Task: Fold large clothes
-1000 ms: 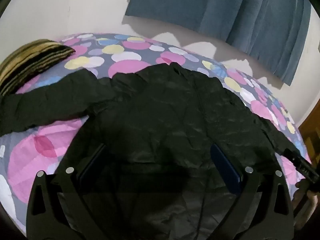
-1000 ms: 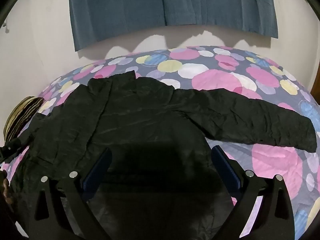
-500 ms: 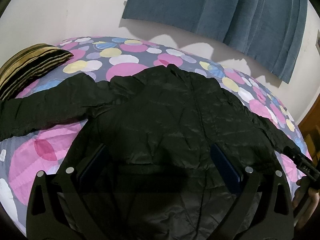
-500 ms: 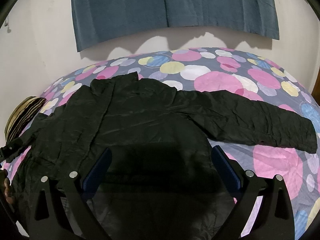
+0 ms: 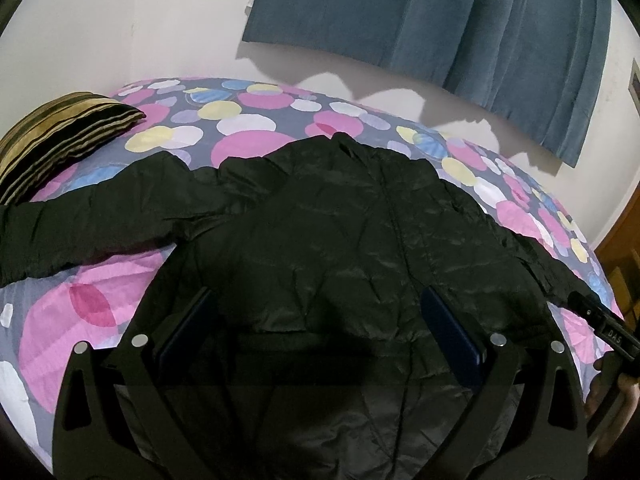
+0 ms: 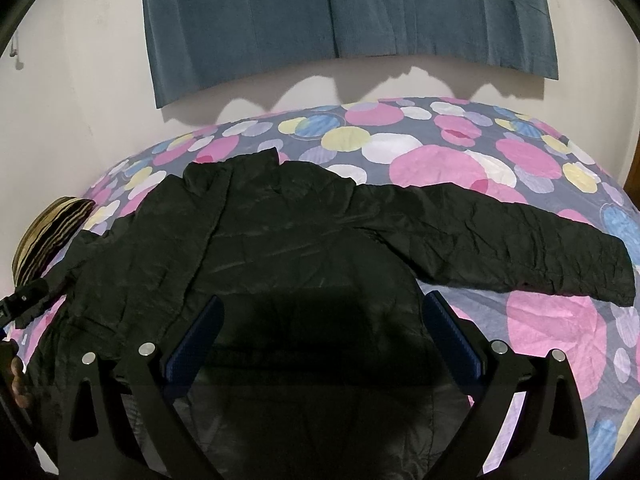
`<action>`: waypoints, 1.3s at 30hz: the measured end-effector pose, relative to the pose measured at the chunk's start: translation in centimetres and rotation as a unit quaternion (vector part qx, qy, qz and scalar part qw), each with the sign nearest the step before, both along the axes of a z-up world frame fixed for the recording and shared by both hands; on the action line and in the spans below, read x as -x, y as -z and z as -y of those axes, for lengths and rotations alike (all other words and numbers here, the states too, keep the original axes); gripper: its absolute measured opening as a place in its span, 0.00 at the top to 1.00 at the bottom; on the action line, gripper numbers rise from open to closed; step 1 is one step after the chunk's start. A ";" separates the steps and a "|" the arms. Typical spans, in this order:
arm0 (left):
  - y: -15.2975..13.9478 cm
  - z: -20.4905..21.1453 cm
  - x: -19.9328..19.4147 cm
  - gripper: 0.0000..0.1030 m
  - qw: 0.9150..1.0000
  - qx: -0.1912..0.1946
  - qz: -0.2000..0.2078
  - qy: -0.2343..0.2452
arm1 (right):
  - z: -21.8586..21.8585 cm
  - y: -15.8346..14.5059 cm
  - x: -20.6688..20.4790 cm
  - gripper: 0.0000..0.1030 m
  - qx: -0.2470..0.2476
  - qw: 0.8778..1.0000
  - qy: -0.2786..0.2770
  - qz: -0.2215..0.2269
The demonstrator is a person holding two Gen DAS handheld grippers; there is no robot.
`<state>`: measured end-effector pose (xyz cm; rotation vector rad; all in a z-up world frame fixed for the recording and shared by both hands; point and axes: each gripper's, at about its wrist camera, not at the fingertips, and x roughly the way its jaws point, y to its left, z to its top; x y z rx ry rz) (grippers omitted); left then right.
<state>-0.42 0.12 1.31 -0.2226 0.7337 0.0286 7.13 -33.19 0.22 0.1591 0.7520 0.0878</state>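
A black puffy jacket (image 5: 340, 240) lies spread flat on the bed, collar toward the wall and both sleeves stretched out sideways. Its left sleeve (image 5: 88, 216) reaches toward the pillow; its right sleeve (image 6: 520, 240) runs out to the right. My left gripper (image 5: 316, 320) hovers open above the jacket's lower body with nothing between its blue pads (image 5: 452, 336). My right gripper (image 6: 320, 328) hangs open over the lower right part of the jacket (image 6: 300, 240), also holding nothing. Each gripper shows at the other view's edge.
The bed wears a grey sheet with pink, yellow and blue circles (image 6: 440, 168). A gold and black striped pillow (image 5: 60, 136) lies at the bed's left end. A blue curtain (image 6: 340, 12) hangs on the white wall behind. Wooden furniture (image 5: 624, 248) stands at the far right.
Both cameras have drawn back and risen slightly, so more of the jacket and bed shows. The jacket has not moved, and both grippers stay open.
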 end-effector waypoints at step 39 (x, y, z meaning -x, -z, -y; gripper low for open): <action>3.0 -4.2 -1.5 0.02 0.997 -0.006 -0.038 -0.067 | 29.9 9.5 1.7 0.06 -0.273 0.913 0.303 -0.033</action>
